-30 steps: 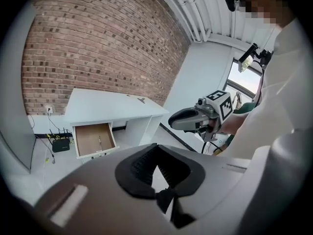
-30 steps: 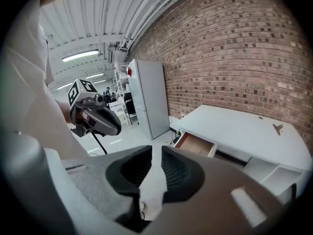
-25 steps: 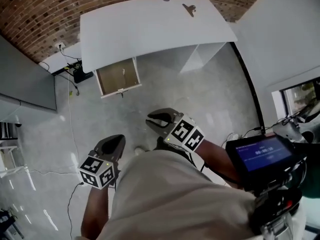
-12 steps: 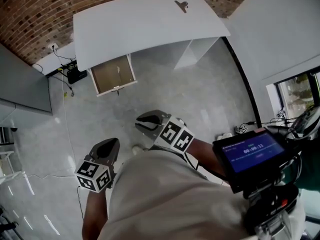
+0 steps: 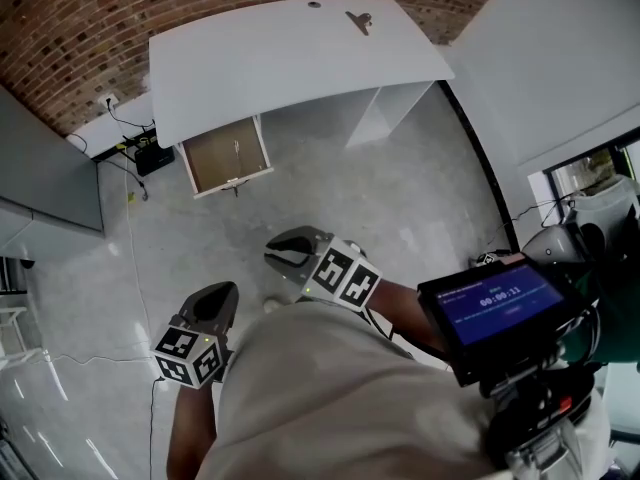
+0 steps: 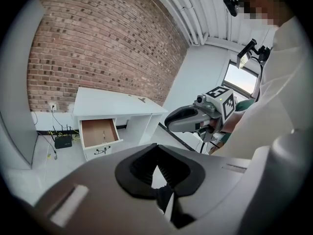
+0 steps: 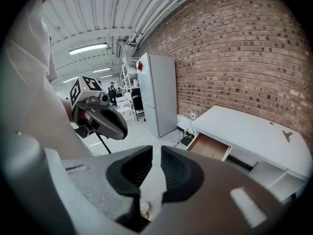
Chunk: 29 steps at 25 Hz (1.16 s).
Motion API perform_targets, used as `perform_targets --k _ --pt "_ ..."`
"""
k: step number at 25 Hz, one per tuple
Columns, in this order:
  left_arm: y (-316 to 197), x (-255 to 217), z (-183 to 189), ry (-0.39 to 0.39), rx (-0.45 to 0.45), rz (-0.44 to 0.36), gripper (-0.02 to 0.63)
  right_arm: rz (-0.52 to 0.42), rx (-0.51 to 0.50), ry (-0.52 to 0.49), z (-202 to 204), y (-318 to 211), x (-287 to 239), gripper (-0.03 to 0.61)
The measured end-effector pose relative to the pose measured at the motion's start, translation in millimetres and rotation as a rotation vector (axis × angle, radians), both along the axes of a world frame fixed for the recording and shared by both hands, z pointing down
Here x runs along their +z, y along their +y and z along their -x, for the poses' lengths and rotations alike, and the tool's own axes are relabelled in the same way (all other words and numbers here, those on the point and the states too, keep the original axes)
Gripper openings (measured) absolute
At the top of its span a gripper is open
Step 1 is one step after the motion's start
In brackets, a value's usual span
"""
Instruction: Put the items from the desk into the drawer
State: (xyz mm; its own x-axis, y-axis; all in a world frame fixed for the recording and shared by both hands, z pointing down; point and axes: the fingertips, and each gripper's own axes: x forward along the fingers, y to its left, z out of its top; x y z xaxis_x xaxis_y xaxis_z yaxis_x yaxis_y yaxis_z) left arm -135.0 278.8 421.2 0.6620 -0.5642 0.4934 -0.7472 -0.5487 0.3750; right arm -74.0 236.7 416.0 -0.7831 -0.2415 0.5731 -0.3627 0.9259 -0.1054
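Observation:
A white desk (image 5: pixel 300 58) stands against the brick wall, well ahead of both grippers. A dark binder clip (image 5: pixel 358 19) lies near its back right, with a small dark item (image 5: pixel 314 5) beside it. The wooden drawer (image 5: pixel 228 154) under the desk's left end is pulled out, and a thin item lies inside it. My left gripper (image 5: pixel 213 303) hangs low over the floor, its jaws touching, holding nothing. My right gripper (image 5: pixel 290 255) is a little ahead, with a narrow gap between its jaws and nothing in them. The gripper views show the drawer (image 6: pixel 99 131) (image 7: pixel 211 147) and the clip (image 6: pixel 142 100) (image 7: pixel 287 135) far off.
A black box with cables (image 5: pixel 155 151) sits on the floor left of the drawer. A tall grey cabinet (image 5: pixel 50 168) stands further left. A white partition (image 5: pixel 560 78) closes the right side. A screen (image 5: pixel 500 303) is mounted at my chest. Polished grey floor (image 5: pixel 400 198) lies between me and the desk.
The desk has shifted slightly in the head view. Both grippers have drifted a little left and stay low over the floor, with their jaws unchanged.

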Motion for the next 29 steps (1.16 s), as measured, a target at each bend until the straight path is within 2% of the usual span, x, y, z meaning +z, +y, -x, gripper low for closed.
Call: perform_targets --k 3,24,29 --pt "12.6 -3.0 -5.0 0.006 -0.005 -0.006 0.008 -0.010 -0.009 0.006 -4.4 13.8 -4.4 0.055" --pt "26.6 7.8 5.2 0.011 -0.060 0.019 0.008 0.003 -0.067 0.033 1.2 25.7 0.8 0.054" --pt "32.9 9.4 4.2 0.021 -0.039 0.034 0.008 0.014 -0.052 0.052 -2.0 33.5 2.8 0.054"
